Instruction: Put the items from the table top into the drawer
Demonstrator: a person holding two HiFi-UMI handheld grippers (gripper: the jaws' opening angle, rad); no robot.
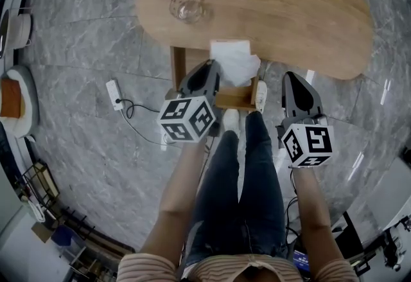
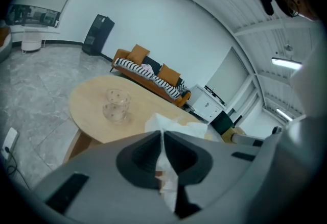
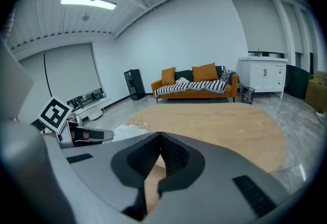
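In the head view my left gripper (image 1: 214,66) is shut on a crumpled white tissue (image 1: 235,60), held at the near edge of the oval wooden table (image 1: 289,11) and over the open wooden drawer (image 1: 178,67) below it. The left gripper view shows the tissue (image 2: 172,125) pinched between the closed jaws of that gripper (image 2: 161,135). A clear glass cup (image 1: 187,8) stands upright on the table's left part, also visible as the cup (image 2: 116,104). My right gripper (image 1: 291,76) hovers right of the drawer, shut with nothing in it (image 3: 160,136).
The person's legs and white shoes (image 1: 230,121) stand right behind the drawer. A white power strip (image 1: 114,94) with its cable lies on the marble floor at the left. An orange sofa (image 3: 196,82) stands beyond the table. Cushions (image 1: 13,99) sit at the far left.
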